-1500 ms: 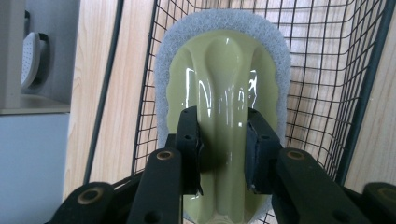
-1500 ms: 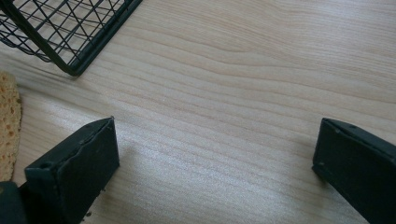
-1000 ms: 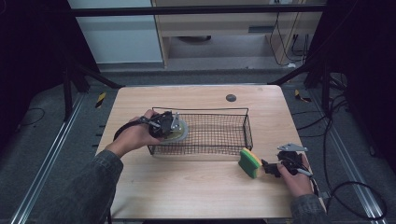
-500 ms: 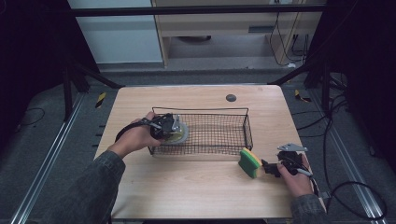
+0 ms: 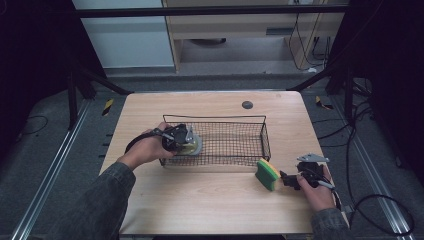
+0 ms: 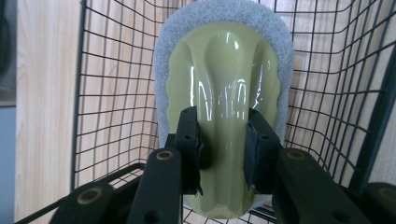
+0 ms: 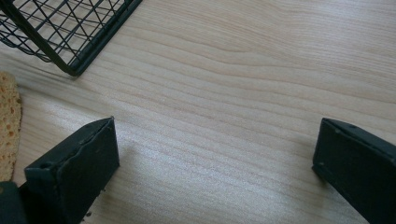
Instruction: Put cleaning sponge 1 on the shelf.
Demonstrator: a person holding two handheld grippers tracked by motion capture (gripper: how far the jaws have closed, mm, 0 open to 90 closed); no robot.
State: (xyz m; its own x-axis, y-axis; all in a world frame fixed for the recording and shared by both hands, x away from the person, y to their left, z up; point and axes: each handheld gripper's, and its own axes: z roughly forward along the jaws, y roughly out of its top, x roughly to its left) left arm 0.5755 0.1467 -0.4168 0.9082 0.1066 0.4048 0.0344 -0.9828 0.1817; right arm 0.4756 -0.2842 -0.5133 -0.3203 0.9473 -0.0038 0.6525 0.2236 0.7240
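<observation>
A scrubbing pad (image 6: 224, 93) with a glossy olive-green handle on a grey fibre base is held by the left tongs (image 6: 224, 154), whose two black jaws are clamped on the narrow ridge of the handle. In the left gripper view the pad's long axis is seen to run straight away from the tongs, with its rounded far end pointed toward the mesh of the wire basket (image 6: 116, 93). In the high view the pad (image 5: 194, 145) is placed at the left end of the basket (image 5: 227, 142), over its mesh floor; whether it rests on the mesh cannot be told. The basket is set near the middle of the desk (image 5: 200, 200), and its black wire walls are seen close around the pad on the near and left sides. A yellow and green sponge (image 5: 268, 174) is stood on the desk just off the basket's near right corner, directly in front of the right tongs (image 5: 287, 179). The right tongs (image 7: 215, 158) are held wide apart with only bare wood between them, the sponge's edge (image 7: 8, 126) being just outside one jaw. The left hand (image 5: 145, 150) is reached in from the basket's left side, and the right hand (image 5: 315, 182) is laid low near the desk's right edge.
</observation>
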